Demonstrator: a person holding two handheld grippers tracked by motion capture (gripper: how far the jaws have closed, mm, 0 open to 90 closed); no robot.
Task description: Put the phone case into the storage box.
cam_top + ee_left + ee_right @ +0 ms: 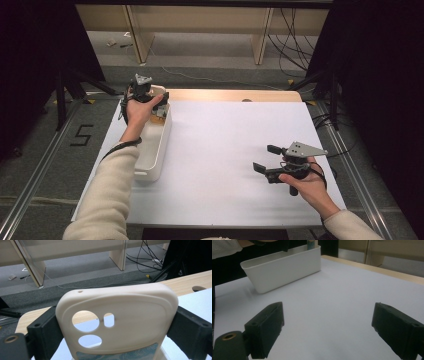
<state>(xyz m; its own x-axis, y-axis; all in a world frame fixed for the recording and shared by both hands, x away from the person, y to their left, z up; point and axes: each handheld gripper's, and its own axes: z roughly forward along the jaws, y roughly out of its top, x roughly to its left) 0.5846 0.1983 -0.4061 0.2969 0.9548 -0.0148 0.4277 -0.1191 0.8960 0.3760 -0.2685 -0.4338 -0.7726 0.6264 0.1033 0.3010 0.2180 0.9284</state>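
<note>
White table (225, 165), and over the bin's (155, 150) far end the left gripper (150, 97) clamps a cream phone case (120, 322) edgewise — could twist loose; right gripper (267, 159) gapes empty.

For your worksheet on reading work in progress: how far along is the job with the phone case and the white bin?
Done: the left gripper has the cream phone case clamped between its jaws, above the far end of the white bin.
In hand: holding the case there.
Left: setting it somewhere, probably; the right gripper waits open over the white table.
</note>
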